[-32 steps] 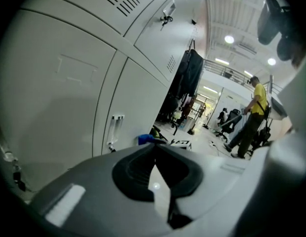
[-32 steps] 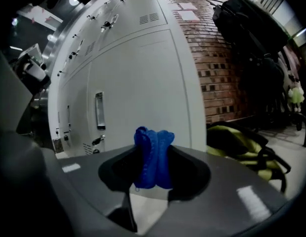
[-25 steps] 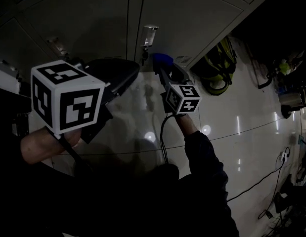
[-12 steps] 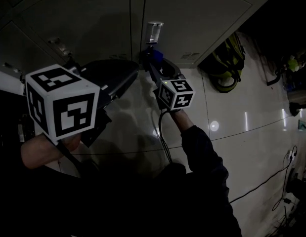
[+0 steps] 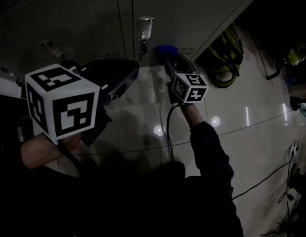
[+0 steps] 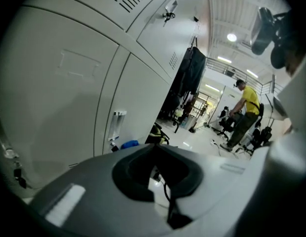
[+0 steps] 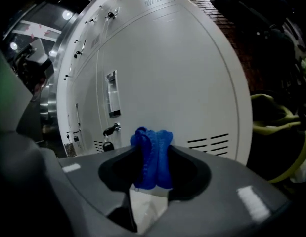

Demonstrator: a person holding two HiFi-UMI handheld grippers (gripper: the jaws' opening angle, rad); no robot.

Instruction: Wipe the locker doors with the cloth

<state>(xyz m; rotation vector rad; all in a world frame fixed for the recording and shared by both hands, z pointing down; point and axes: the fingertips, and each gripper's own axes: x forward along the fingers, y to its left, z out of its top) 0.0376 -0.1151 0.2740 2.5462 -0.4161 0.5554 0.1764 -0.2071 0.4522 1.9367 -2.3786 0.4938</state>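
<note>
Right claw [image 7: 153, 168] is clamped on the bunched blue cloth [image 7: 152, 149], holding it up to the locker door [image 7: 187, 78] low, right of the padlock [image 7: 109, 131], ready for wiping. Left claw [image 6: 153, 151] is closed, empty, held back.

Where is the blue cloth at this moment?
In the right gripper view, the blue cloth is clamped in the right gripper, near the bottom of a white locker door, between the padlock at left and the vent slots at right.
</note>
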